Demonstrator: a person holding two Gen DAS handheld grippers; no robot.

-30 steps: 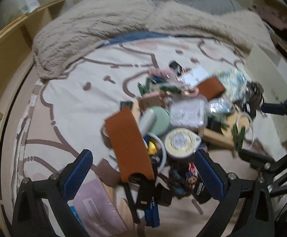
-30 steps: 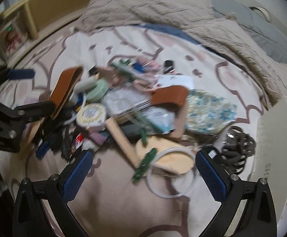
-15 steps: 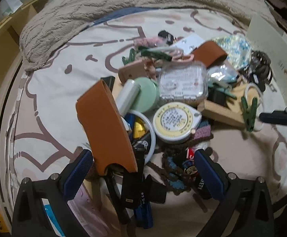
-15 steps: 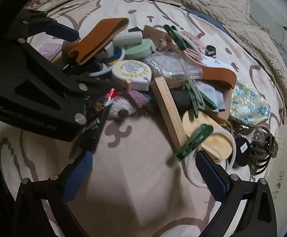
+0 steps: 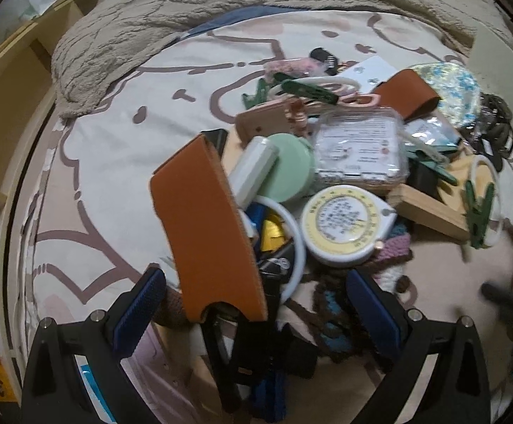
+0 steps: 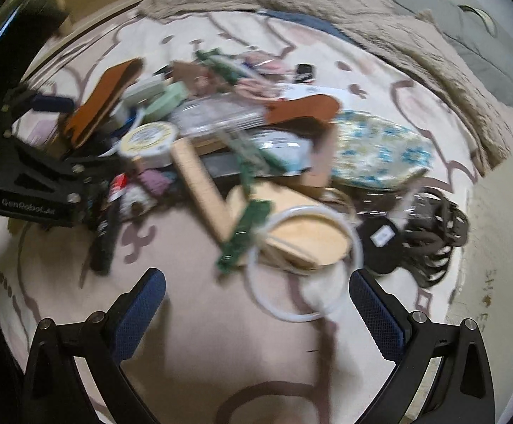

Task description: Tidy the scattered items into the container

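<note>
A pile of small items lies on a patterned bedsheet [image 5: 115,162]. In the left wrist view my left gripper [image 5: 256,304] is open, low over the pile's near edge. The lower end of an orange-brown leather case [image 5: 210,233] and black straps sit between its fingers. Beyond lie a round tape measure [image 5: 344,226], a mint tin [image 5: 288,166] and a clear plastic box [image 5: 358,148]. My right gripper [image 6: 256,300] is open over bare sheet, short of a white ring [image 6: 302,265], a wooden disc [image 6: 302,236] and a green clothespin [image 6: 242,236]. A white box [image 6: 496,247] stands at the right.
A beige blanket [image 5: 221,10] is bunched at the far side of the bed. A wooden shelf [image 5: 5,99] runs along the left. A floral pouch [image 6: 376,152] and black hair ties [image 6: 436,226] lie near the white box. The right wrist view is blurred.
My left gripper has come closer to the leather case. My right gripper has swung right and drawn back from the pile. Both stayed open.
</note>
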